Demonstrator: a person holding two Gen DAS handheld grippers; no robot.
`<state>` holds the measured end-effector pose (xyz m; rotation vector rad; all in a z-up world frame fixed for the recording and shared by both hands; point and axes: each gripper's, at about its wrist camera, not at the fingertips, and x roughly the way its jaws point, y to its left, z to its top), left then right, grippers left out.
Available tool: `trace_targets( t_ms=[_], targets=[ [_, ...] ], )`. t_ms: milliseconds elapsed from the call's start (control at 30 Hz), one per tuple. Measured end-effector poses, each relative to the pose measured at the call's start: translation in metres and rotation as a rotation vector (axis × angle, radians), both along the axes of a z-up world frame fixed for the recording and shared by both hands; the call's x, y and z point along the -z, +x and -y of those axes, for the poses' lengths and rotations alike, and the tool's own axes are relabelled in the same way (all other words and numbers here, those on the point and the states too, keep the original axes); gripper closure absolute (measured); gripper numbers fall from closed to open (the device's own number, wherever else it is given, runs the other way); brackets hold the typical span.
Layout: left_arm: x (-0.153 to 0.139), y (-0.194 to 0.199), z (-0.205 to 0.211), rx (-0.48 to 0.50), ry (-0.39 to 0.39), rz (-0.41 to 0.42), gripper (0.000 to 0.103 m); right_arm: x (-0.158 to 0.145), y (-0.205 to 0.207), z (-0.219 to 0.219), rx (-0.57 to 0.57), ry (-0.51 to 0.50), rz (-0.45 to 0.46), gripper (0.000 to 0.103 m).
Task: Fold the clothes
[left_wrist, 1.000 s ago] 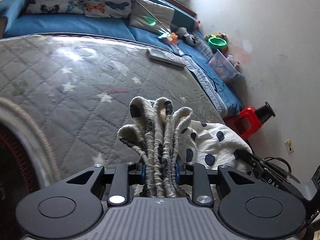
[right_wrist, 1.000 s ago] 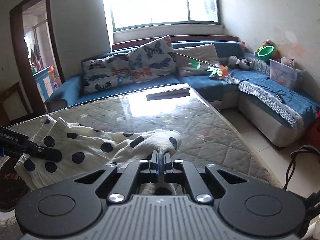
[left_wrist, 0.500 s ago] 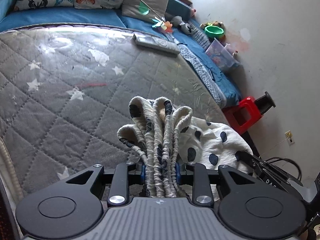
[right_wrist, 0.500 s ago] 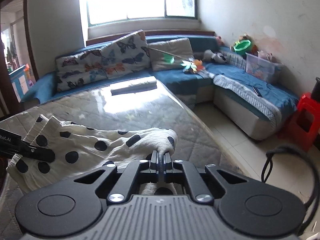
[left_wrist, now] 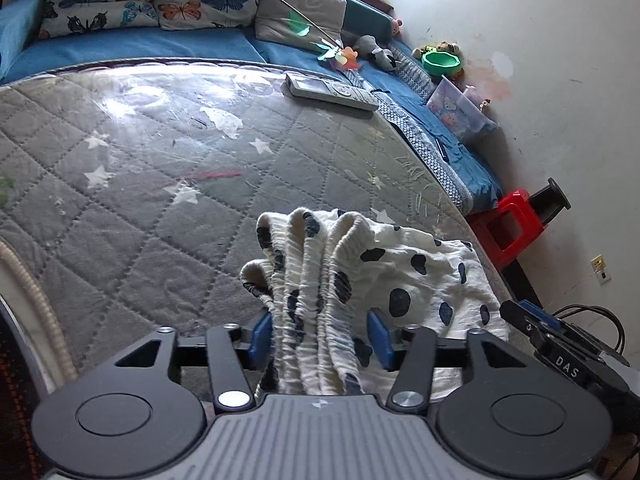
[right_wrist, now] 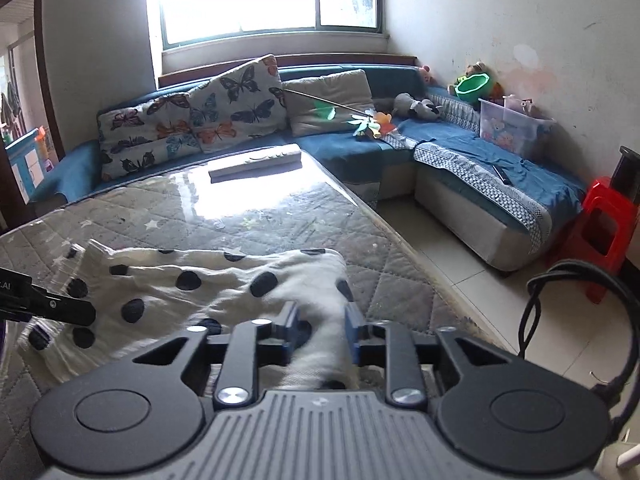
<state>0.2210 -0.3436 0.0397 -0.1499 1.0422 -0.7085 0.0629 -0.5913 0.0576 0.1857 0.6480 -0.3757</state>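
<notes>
Your left gripper [left_wrist: 318, 338] is opening; the gathered, ribbed waistband of the white dotted garment [left_wrist: 404, 276] stands between its blue pads [left_wrist: 260, 338], which no longer press it. Your right gripper [right_wrist: 320, 330] is opening too, with a blurred fold of the same cloth between its fingers. The garment lies on the grey quilted table [left_wrist: 132, 208], spreading ahead of both grippers.
</notes>
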Motion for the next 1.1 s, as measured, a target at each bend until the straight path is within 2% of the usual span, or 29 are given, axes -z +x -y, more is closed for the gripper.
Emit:
trace_targets(
  t_ms=[33,133,233,500,633,1100],
  targets=[
    [-0.002,-0.001,-0.002,-0.006,0.002,0.008,0.037,-0.003,-0.001,-0.001,-0.004,0.001,0.002,0.066],
    [-0.011,-0.006,-0.009,-0.019,0.003,0.033,0.028,-0.005,-0.004,-0.009,-0.02,0.0,0.01,0.063],
    [-0.021,-0.012,-0.018,-0.03,0.012,0.066,0.021,-0.007,-0.006,-0.017,-0.044,0.009,0.015,0.054],
    [-0.043,-0.031,-0.054,-0.074,0.051,0.135,0.01,-0.015,-0.011,-0.055,-0.141,0.023,0.033,0.041],
    [-0.052,-0.041,-0.077,-0.103,0.076,0.161,0.008,-0.016,-0.012,-0.076,-0.195,0.047,0.034,0.033],
    [-0.073,-0.071,-0.19,-0.274,0.166,0.225,0.001,-0.023,-0.009,-0.171,-0.42,0.032,0.032,0.023]
  ],
)
